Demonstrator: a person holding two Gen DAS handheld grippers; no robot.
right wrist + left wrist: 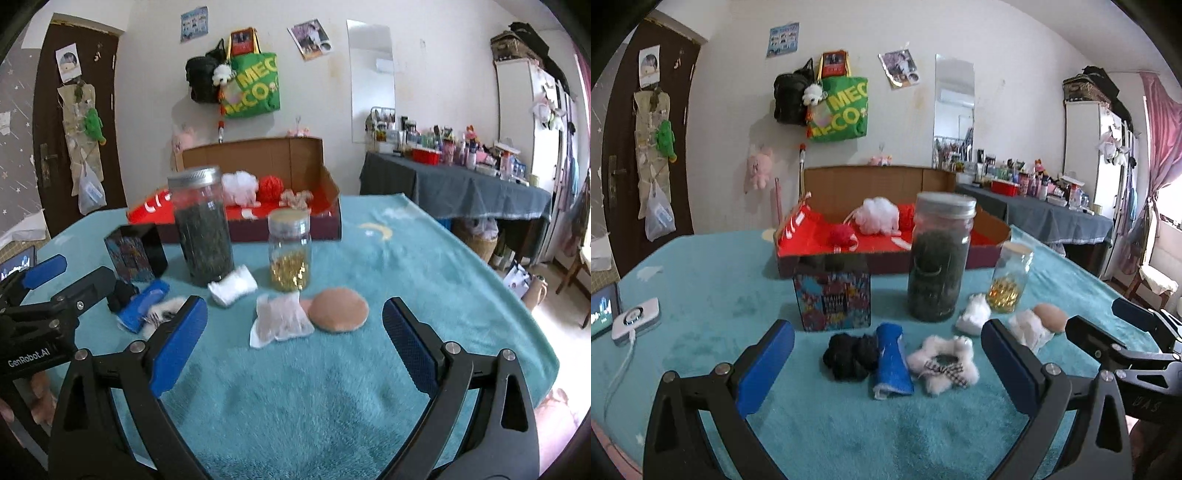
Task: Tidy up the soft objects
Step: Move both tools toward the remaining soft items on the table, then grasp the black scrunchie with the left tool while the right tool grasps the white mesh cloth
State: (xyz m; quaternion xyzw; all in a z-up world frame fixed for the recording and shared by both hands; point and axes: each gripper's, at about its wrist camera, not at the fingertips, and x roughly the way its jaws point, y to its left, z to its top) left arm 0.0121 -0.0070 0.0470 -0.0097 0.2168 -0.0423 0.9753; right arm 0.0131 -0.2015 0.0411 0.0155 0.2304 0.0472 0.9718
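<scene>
2 jars [938,258] stand before the box [886,206], soft items [892,360] in front.

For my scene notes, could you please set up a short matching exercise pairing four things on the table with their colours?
Things:
1. rolled cloth
2. tall jar's contents
3. round puff
4. small jar's contents

Colours:
A. golden yellow
B. blue
C. tan pink
D. dark green

Pairs: 1-B, 2-D, 3-C, 4-A
</scene>
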